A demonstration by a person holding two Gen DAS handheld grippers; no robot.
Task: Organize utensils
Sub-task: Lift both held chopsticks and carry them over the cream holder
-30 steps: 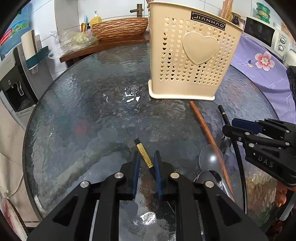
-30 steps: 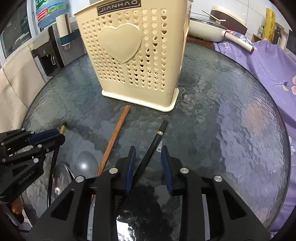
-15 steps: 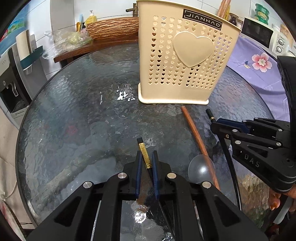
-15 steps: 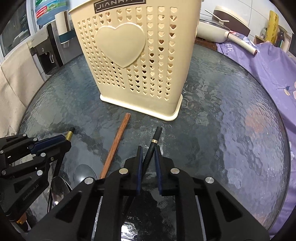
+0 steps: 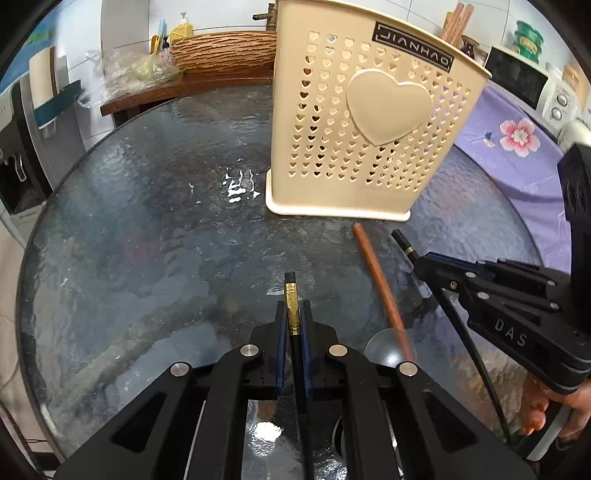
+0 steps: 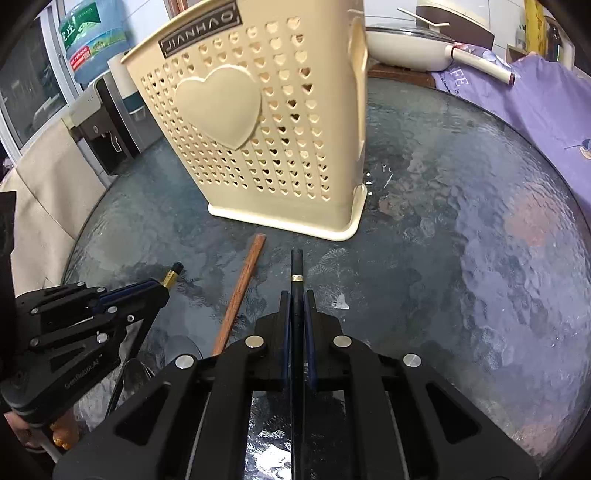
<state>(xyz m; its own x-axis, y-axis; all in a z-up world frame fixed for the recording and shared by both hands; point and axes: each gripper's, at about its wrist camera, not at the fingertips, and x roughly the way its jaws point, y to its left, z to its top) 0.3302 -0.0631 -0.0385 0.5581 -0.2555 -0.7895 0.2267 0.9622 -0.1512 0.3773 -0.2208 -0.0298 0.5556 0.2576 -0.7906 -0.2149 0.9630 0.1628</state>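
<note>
My left gripper (image 5: 292,317) is shut on a black utensil handle with a gold band (image 5: 291,306), its end pointing toward the cream heart-holed holder (image 5: 369,122). My right gripper (image 6: 296,306) is shut on a black handle with a thin gold ring (image 6: 296,269), pointing at the holder (image 6: 258,122). Both handles are lifted off the glass table (image 5: 147,221). A wooden-handled spoon (image 5: 380,284) lies between the grippers; it also shows in the right wrist view (image 6: 240,291). Each gripper shows in the other's view: the right (image 5: 421,260), the left (image 6: 162,288).
Wooden sticks (image 5: 456,22) stand in the holder. A wicker basket (image 5: 221,51) sits on a wooden shelf behind the table. A purple flowered cloth (image 5: 517,140) lies to the right. A water dispenser (image 6: 99,122) stands at the left, a white pan (image 6: 413,48) behind.
Both grippers closed on their black handles and lifted them; the handles now run straight between the fingers. Both moved closer to the holder.
</note>
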